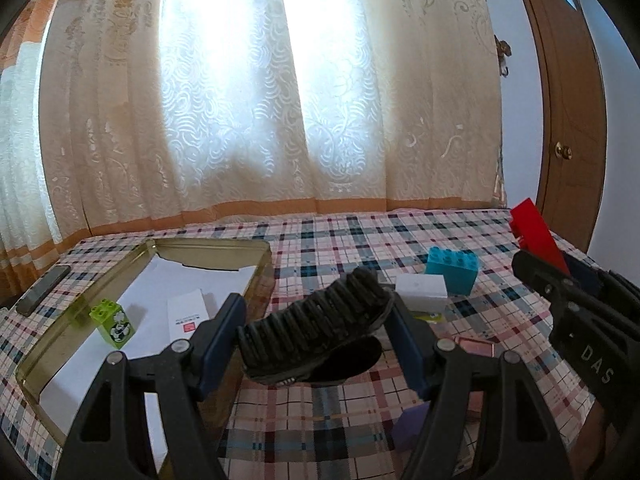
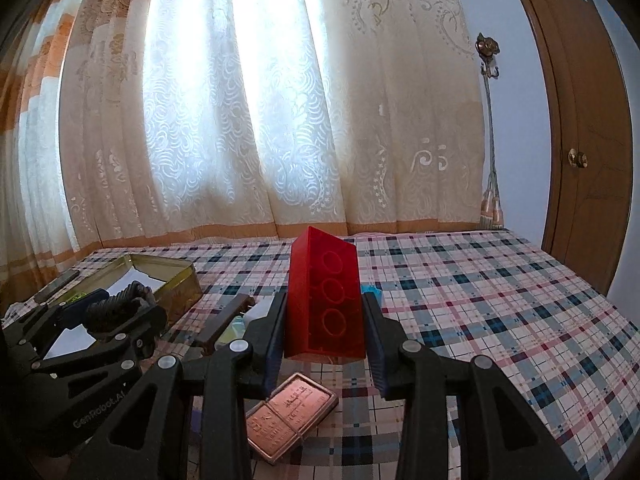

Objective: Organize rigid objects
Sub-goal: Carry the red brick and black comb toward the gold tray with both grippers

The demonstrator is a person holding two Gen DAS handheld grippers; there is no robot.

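The left gripper (image 1: 316,340), nearest the lens at the bottom of the left wrist view, has its blue-padded fingers (image 1: 220,340) closed on a black ribbed rubber object (image 1: 316,328) that looks like a shoe sole with deep treads, held clear above the checked cloth; what it is exactly cannot be told. In the right wrist view the right gripper (image 2: 325,336) at the bottom centre holds a long red plastic building brick (image 2: 326,304) upright between its fingers (image 2: 374,344), hollow underside with three round sockets facing the camera. Behind both hangs a cream lace curtain (image 1: 256,100) with an orange hem, filling the upper frame, and a brown wooden door (image 1: 568,120) with a brass knob stands at the right edge. The plaid-covered table (image 2: 500,300) spreads across the lower half. At the left of the left wrist view lies an open shallow gold metal tin (image 1: 120,280) lined with white paper, holding a lime green building brick (image 1: 114,326) and a white card with a red mark (image 1: 186,312). Beside the tin's far left rim rests a dark phone (image 1: 44,290). Right of centre sit a white rectangular box (image 1: 422,290) and, touching it, a teal studded building brick (image 1: 452,270). Under the right gripper lies a copper-coloured embossed bar (image 2: 292,416).
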